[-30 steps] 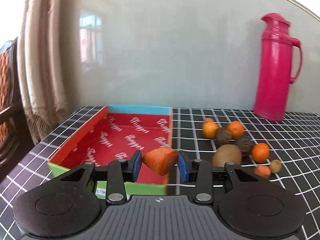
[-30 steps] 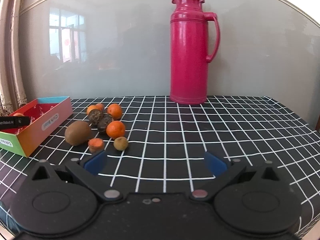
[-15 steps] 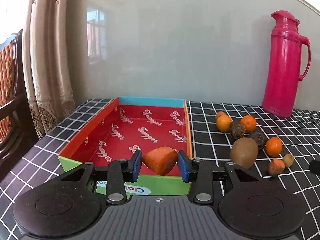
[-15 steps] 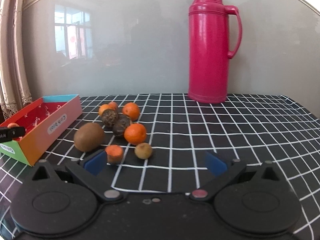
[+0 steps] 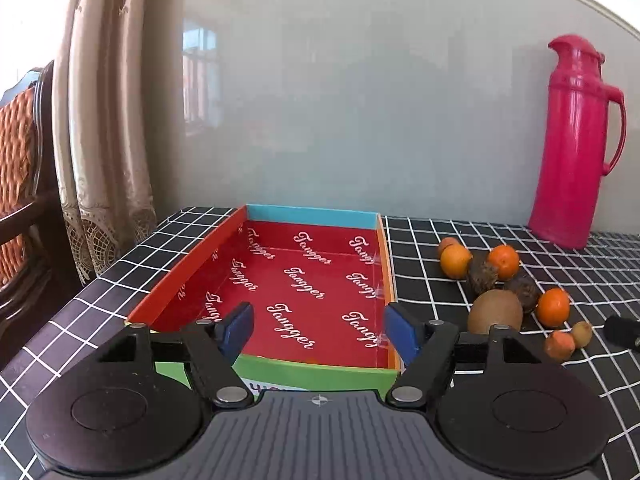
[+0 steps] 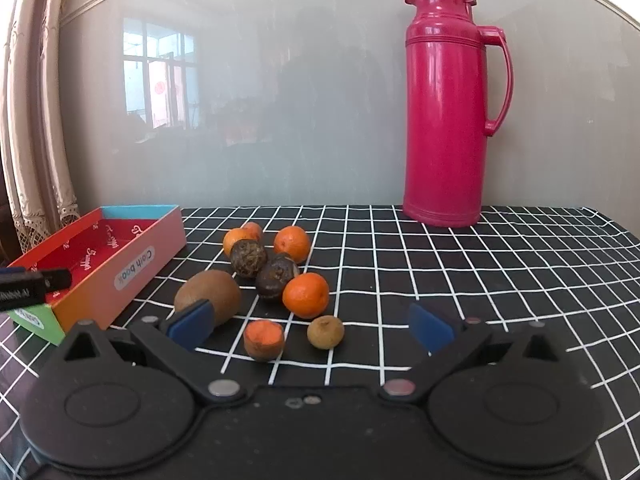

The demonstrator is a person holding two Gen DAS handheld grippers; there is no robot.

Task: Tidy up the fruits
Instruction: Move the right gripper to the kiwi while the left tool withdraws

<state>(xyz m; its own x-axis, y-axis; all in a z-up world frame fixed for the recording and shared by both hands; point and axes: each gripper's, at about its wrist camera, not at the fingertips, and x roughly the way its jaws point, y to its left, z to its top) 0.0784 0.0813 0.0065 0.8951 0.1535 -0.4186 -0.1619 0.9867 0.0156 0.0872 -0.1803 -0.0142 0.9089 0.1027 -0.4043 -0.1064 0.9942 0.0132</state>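
Left gripper (image 5: 318, 330) over the near end of the red box (image 5: 192, 280), jaws just opened, nothing between them; right gripper (image 6: 310, 326) wide open, empty, facing the fruit pile (image 6: 276, 276) on the checked cloth (image 6: 480, 280). Pile sits right of the box: four oranges, two dark fruits, one kiwi (image 6: 208, 294), one cut orange piece (image 6: 264, 338), one small brown fruit (image 6: 325, 332). Pink thermos (image 6: 444, 120) behind, clear of both.

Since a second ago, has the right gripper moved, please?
Yes. The right gripper, jaws open and empty, has shifted left: the pink flask slid rightward in its view, and the fruit pile now sits centred ahead.
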